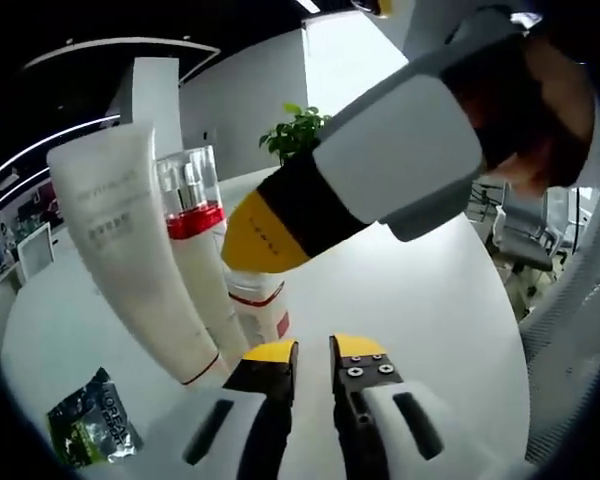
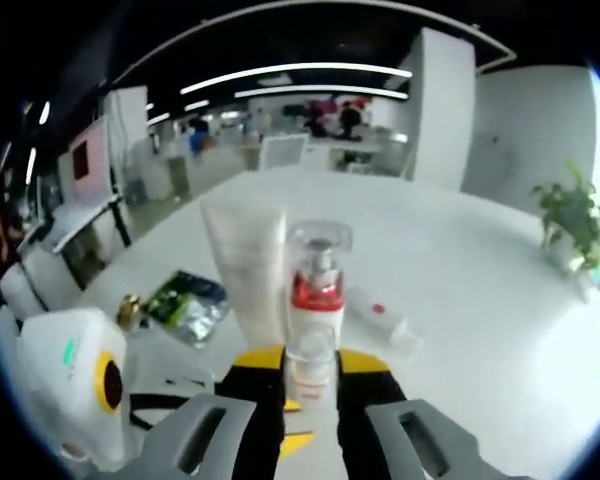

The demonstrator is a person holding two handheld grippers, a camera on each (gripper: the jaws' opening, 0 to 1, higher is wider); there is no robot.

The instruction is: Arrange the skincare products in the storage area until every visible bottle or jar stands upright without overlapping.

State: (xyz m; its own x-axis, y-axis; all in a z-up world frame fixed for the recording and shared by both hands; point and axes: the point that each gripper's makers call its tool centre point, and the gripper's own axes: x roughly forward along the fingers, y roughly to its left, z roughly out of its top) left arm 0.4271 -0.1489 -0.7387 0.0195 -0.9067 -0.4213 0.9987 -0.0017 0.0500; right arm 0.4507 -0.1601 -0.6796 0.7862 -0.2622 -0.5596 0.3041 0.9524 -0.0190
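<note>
A tall bottle [image 2: 315, 300] with a clear cap, red collar and white body stands on the white table [image 2: 460, 330]. My right gripper [image 2: 311, 372] is shut on its lower part. In the left gripper view the same bottle [image 1: 192, 205] has the right gripper's yellow tip [image 1: 265, 235] against it. A white tube [image 1: 130, 250] leans just left of the bottle, also seen as the tube [image 2: 248, 265]. A small white bottle with red trim [image 1: 262, 305] sits behind them; it lies on its side [image 2: 380, 318]. My left gripper [image 1: 313, 352] hovers low in front, jaws narrowly apart and empty.
A green sachet [image 1: 90, 430] lies on the table near the tube, seen again as the sachet [image 2: 185, 300] beside a small gold item [image 2: 130, 310]. A potted plant [image 2: 570, 215] stands at the table's far side. Office chairs [image 1: 570, 300] line the right edge.
</note>
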